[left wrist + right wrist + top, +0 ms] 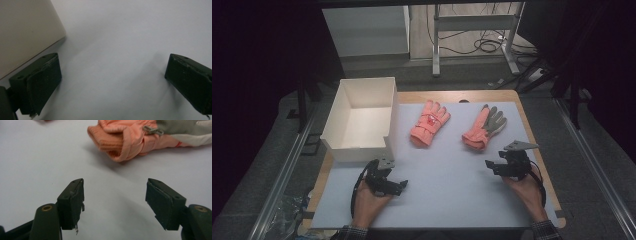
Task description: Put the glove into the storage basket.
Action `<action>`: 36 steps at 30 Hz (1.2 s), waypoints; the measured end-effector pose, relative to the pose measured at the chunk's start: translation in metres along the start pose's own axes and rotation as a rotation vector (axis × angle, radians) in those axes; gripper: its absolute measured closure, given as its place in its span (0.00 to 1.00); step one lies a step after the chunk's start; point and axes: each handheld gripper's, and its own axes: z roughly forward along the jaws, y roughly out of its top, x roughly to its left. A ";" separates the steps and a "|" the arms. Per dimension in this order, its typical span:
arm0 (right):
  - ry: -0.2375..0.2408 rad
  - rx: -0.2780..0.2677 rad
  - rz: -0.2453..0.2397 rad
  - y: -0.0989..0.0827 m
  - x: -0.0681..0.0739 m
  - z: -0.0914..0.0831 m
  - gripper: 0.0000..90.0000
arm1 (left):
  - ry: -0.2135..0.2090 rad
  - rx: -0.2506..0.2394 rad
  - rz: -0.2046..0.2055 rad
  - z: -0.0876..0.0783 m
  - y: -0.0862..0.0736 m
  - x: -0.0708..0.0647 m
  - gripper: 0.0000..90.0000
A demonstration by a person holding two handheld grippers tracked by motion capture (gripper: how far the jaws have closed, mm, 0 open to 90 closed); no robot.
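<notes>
Gloves lie on the pale grey mat (452, 170) ahead of us: from the high view we see a salmon-pink glove (429, 123) near the middle, back side up, and a second glove (484, 127) with a grey palm to its right, the two well apart, their cuffs toward us. That same view gives us the white box (359, 117) standing open at the mat's far left, and both grippers low on the near side, each in a hand. Our left gripper (398, 186) rests just in front of the box's near corner; our right gripper (490, 165) sits just short of the grey-palmed glove's cuff, apart from it. What the high view cannot settle, the gripper views do. In the left gripper view we see the left gripper (112, 75) with its jaws spread wide over bare mat, nothing between them, and the box wall (25, 32) close beside the jaw at that view's left. In the right gripper view the right gripper (115, 197) stands released too, its jaws apart with only mat between them, and the glove (140, 137) lies beyond the tips, untouched; here we make out detail the high view blurs: the ribbed knit cuff, a strap across the wrist, a small metal clip (153, 130).
</notes>
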 end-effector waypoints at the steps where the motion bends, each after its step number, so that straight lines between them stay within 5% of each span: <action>1: 0.000 -0.003 0.003 0.002 -0.001 0.000 0.36 | 0.000 0.000 0.000 0.000 0.000 0.000 0.01; 21: -0.031 -0.030 0.044 0.041 -0.028 0.009 0.55 | 0.000 0.000 0.000 0.000 0.000 0.000 0.01; 36: -0.083 -0.025 0.056 0.078 -0.052 0.034 0.73 | 0.000 -0.001 -0.001 0.000 0.000 0.000 0.01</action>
